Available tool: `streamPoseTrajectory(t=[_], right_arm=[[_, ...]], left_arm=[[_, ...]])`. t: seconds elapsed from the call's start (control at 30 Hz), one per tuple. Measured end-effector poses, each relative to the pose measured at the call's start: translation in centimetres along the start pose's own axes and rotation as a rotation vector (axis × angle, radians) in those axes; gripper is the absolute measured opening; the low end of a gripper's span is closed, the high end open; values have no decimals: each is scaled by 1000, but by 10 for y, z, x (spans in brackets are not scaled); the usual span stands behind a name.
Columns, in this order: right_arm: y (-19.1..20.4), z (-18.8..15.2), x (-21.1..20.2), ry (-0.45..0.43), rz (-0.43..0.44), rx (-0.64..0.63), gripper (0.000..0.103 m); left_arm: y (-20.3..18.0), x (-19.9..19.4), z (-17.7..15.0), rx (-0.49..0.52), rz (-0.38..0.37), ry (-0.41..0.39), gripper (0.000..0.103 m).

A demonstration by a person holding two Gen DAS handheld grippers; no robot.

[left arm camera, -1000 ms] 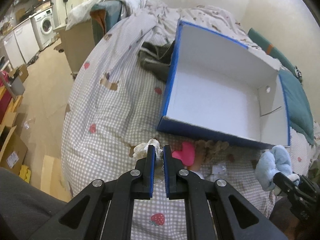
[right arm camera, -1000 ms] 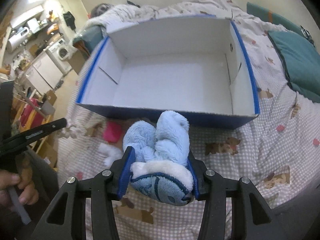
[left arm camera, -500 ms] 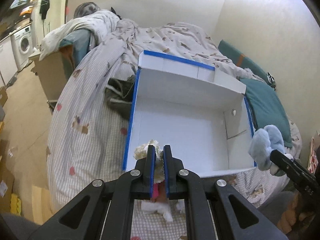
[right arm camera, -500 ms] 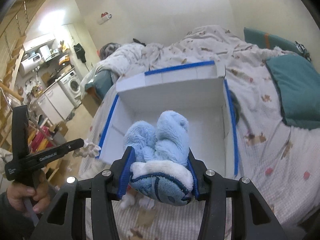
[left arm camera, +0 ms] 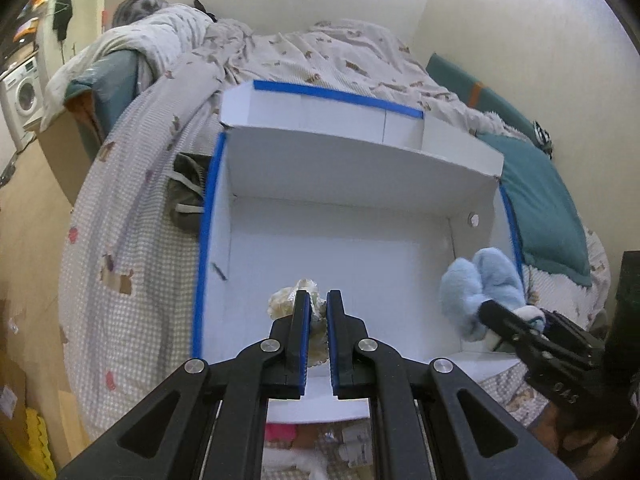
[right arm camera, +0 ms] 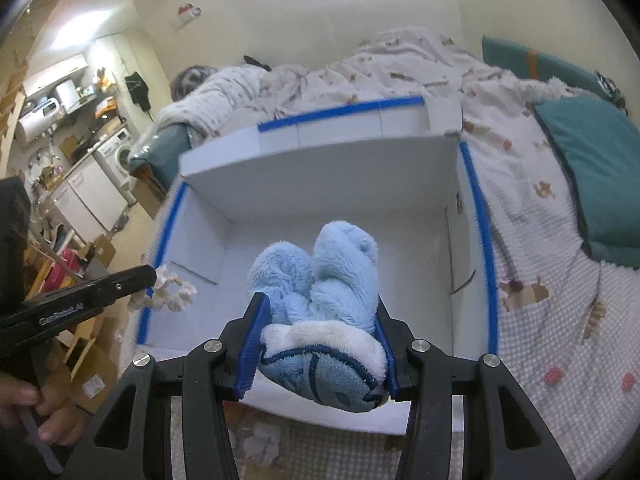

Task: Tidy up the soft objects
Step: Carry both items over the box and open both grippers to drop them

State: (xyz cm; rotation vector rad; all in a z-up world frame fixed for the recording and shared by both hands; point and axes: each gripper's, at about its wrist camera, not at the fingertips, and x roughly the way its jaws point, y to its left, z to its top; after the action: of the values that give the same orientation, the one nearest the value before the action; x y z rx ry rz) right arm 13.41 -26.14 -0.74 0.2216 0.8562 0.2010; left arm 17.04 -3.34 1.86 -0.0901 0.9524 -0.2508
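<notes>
A white cardboard box with blue-taped edges [left arm camera: 400,176] [right arm camera: 320,184] lies open on the bed. My left gripper [left arm camera: 317,300] is shut on a small cream lacy fabric piece [left arm camera: 284,300], held over the box's near left part; it also shows in the right wrist view [right arm camera: 168,292]. My right gripper [right arm camera: 318,308] is shut on a fluffy light blue plush toy [right arm camera: 320,276], held over the box's near right side; the toy shows in the left wrist view [left arm camera: 480,288].
The bed has a checked cover [left arm camera: 120,240] and a rumpled quilt [left arm camera: 320,52]. A teal pillow [right arm camera: 592,168] lies right of the box, dark clothing [left arm camera: 186,192] left of it. A pink item [left arm camera: 280,432] and other small soft things lie in front of the box.
Both grippers have risen and moved forward from the bed in front of the box to above its inside, each keeping its soft item.
</notes>
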Motion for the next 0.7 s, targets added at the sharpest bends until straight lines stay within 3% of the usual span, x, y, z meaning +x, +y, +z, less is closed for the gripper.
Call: streamPoseTrajectory(t=[0.1, 0.3, 0.7], right_arm=[[-4, -6, 17, 34, -76, -7, 51], [-7, -10, 33, 71, -79, -7, 51], [-3, -15, 47, 106, -73, -39, 52]], left_arm=[[-5, 17, -5, 28, 9, -1, 8], [-6, 48, -17, 41, 29, 41, 8], [-4, 64, -25, 45, 74, 58, 8]])
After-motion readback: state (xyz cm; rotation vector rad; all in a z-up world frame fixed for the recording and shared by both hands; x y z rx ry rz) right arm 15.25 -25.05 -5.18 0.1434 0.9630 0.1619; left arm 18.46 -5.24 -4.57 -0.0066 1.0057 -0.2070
